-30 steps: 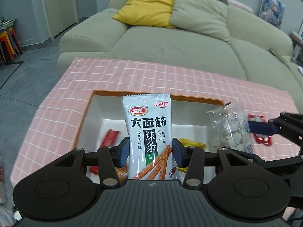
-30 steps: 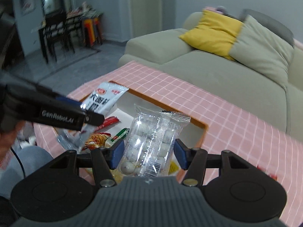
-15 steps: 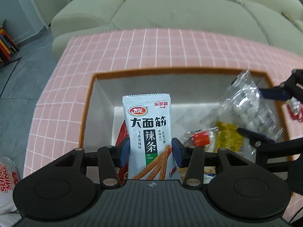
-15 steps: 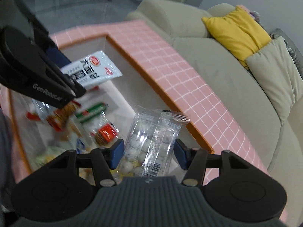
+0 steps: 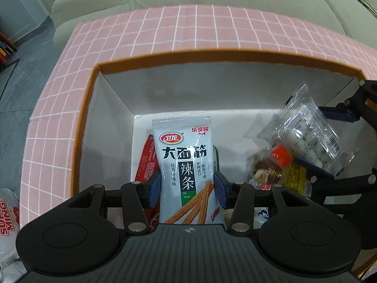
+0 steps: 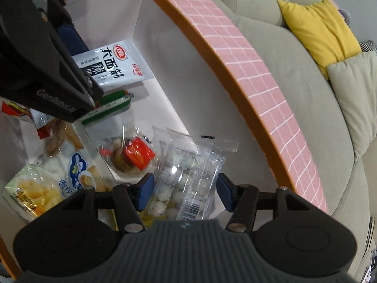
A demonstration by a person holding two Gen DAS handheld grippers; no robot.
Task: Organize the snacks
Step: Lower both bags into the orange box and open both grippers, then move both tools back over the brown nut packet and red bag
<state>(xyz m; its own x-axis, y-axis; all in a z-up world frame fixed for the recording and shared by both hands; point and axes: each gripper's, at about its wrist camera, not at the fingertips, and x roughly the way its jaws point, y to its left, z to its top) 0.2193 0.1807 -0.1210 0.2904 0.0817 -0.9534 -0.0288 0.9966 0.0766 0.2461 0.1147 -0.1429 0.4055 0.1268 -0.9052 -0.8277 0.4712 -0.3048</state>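
Observation:
My left gripper [image 5: 187,189] is shut on a grey latiao snack packet [image 5: 186,165] and holds it upright inside the white box with orange rim [image 5: 165,89]. The packet also shows in the right wrist view [image 6: 117,63]. My right gripper [image 6: 185,192] holds a clear packet of small white balls [image 6: 186,184] between its pads, low inside the same box; this packet shows at the right of the left wrist view [image 5: 308,139]. Several snacks lie on the box floor: a red packet [image 5: 147,162], a green sausage stick [image 6: 108,106], a red-labelled clear pack [image 6: 132,155].
The box [image 6: 179,9] sits on a pink checked tablecloth [image 5: 212,28]. A grey-green sofa [image 6: 294,54] with a yellow cushion [image 6: 318,23] stands behind. A white and red bag [image 5: 8,214] lies at the left edge. A yellow snack bag [image 6: 30,193] lies in the box.
Both grippers have moved down into the box with their packets. The views now look down at the box floor instead of across the table.

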